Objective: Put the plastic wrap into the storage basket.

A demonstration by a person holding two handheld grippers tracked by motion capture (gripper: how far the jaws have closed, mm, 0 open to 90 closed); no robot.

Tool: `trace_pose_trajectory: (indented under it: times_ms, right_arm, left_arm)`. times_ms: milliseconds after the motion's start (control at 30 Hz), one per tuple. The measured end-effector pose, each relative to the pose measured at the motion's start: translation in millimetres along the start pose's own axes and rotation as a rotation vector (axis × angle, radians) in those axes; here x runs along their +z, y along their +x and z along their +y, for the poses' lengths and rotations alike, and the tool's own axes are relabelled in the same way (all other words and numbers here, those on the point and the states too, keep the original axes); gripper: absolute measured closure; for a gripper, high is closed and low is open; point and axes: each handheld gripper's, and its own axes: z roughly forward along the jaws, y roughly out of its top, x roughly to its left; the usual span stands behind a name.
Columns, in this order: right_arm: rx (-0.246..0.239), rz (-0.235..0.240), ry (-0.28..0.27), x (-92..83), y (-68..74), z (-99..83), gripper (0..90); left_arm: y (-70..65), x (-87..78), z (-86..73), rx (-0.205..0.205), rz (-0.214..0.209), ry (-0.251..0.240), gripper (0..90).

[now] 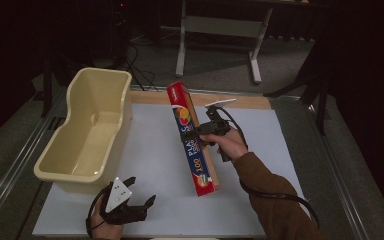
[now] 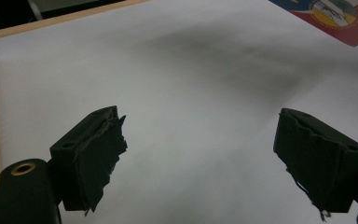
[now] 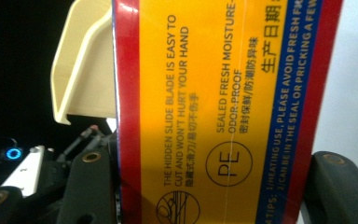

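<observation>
Looking down from the high view, the right gripper pinches a long red box mid-board, its near end touching the white board; a cream tub sits along the left edge, and the left gripper rests at the near edge. Its own view shows the jaws spread over bare board. The right gripper view has jaws pressed against the box's yellow side.

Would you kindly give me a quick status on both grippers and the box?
Right gripper shut on the red wrap box, lifted off the table. Left gripper open, low over the white board. Cream tub empty, path clear.
</observation>
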Motion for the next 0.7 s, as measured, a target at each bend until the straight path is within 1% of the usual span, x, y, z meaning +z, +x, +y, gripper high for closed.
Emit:
trace_pose_trajectory:
  times_ms: [133,200,300,333,433,467,667,700]
  right_arm:
    - [0.011,0.003,-0.009,3.3,4.4,1.3,41.5]
    - [0.020,0.017,-0.017,6.8,8.7,3.1,41.5]
    - [0.023,0.029,-0.024,8.7,11.3,4.1,41.5]
    - [0.027,0.047,-0.029,10.6,13.5,5.1,41.5]
    - [0.025,0.050,-0.030,11.3,14.8,5.6,41.5]
    - [0.028,0.057,-0.036,13.6,18.2,7.3,41.5]
    - [0.036,0.068,-0.051,17.1,23.9,10.2,41.4]
    - [0.038,0.078,-0.061,18.5,26.5,11.2,41.5]
  left_arm:
    - [0.0,0.0,0.0,0.000,0.000,0.000,15.4]
    - [-0.2,0.0,0.0,0.000,-0.001,-0.001,15.4]
    - [-0.3,0.2,0.0,0.001,-0.002,0.000,15.4]
    - [-0.4,0.3,0.0,0.000,-0.002,-0.001,15.4]
    - [-0.5,0.2,0.0,0.000,-0.002,-0.001,15.4]
    - [-0.4,0.3,0.0,0.000,-0.001,-0.002,15.4]
    - [-0.5,0.4,0.1,-0.001,-0.002,-0.003,15.4]
    - [-0.6,0.4,0.1,-0.001,-0.002,-0.003,15.4]
